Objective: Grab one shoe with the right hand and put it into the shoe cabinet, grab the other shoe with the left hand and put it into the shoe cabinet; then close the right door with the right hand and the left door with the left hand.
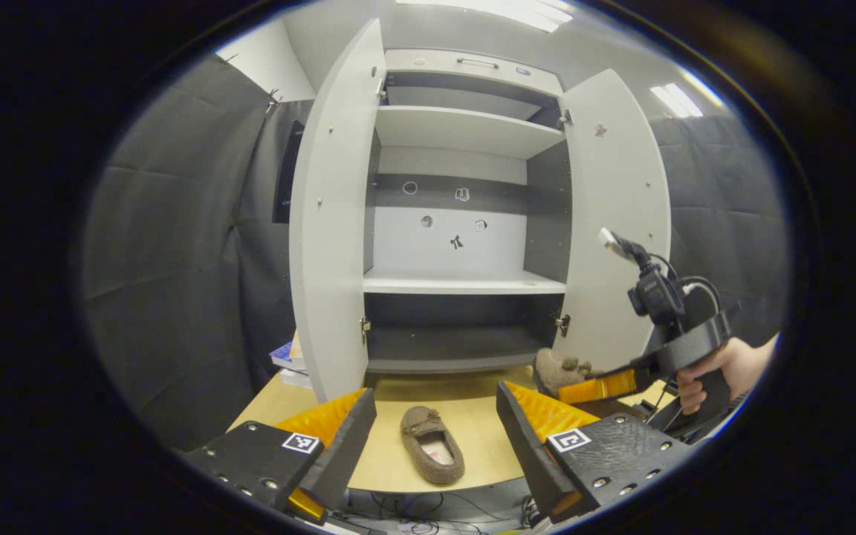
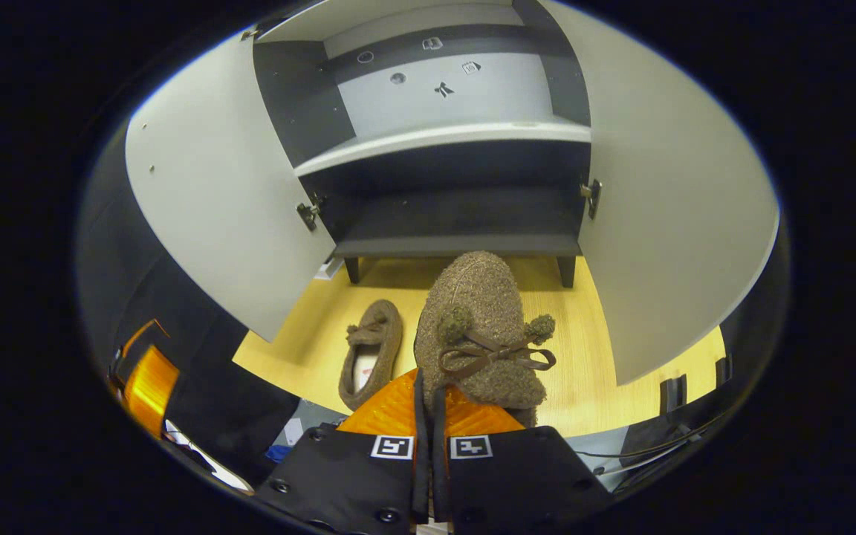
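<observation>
1. The held slipper [image 2: 481,327] is a brown fuzzy shoe with a bow and two pom-poms; it hangs toe-forward above the surface [image 2: 599,371], in front of the shoe cabinet's [image 1: 465,223] lowest compartment.
2. The right claw [image 2: 428,405] is clamped tight on that slipper's heel rim, its fingers nearly meeting.
3. The second slipper [image 1: 432,444] lies flat on the surface, toe toward the cabinet, just left of the held one.
4. The left claw [image 1: 434,423] is spread wide and empty, with the lying slipper between its fingers.
5. The left door [image 1: 331,223] and right door [image 1: 617,215] both stand open; the shelves are bare.
6. A hand [image 1: 721,371] grips the right tool's handle at the right.
</observation>
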The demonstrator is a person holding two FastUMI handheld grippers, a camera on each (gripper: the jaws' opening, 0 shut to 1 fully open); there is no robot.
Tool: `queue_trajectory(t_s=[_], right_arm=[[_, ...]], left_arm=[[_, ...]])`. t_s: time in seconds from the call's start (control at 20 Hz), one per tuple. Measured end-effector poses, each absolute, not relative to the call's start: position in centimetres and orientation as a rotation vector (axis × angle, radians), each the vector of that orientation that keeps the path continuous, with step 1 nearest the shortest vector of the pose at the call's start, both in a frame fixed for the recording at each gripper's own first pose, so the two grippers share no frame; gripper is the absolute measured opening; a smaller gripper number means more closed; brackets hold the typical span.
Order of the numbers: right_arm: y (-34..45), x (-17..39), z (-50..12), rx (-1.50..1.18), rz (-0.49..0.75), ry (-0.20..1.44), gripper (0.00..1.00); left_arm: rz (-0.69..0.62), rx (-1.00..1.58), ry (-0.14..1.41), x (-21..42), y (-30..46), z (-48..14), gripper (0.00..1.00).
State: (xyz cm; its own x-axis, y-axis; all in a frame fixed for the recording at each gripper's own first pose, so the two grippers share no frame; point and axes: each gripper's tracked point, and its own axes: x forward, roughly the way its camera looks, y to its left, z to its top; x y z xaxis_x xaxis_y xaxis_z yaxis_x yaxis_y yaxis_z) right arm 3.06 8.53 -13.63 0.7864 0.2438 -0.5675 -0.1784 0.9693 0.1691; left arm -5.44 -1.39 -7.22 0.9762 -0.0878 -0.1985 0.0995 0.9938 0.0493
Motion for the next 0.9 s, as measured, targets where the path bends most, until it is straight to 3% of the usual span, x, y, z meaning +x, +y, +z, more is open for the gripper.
queue_trajectory(t_s=[0.05, 0.45, 0.9], right_arm=[[8.7, 3.4, -12.4, 0.11, 0.237, 0.605, 0.04], [9.6, 8.7, -4.0, 0.103, 0.294, 0.466, 0.04], [9.9, 18.3, 7.0, 0.125, 0.319, 0.254, 0.04]], left_arm=[[-0.093, 0.061, 0.198, -5.5, -1.4, -7.4, 0.94], [-0.06, 0.033, 0.192, -4.2, -1.4, -6.5, 0.94], [-0.063, 0.08, 0.179, 0.8, -2.6, -4.1, 0.94]])
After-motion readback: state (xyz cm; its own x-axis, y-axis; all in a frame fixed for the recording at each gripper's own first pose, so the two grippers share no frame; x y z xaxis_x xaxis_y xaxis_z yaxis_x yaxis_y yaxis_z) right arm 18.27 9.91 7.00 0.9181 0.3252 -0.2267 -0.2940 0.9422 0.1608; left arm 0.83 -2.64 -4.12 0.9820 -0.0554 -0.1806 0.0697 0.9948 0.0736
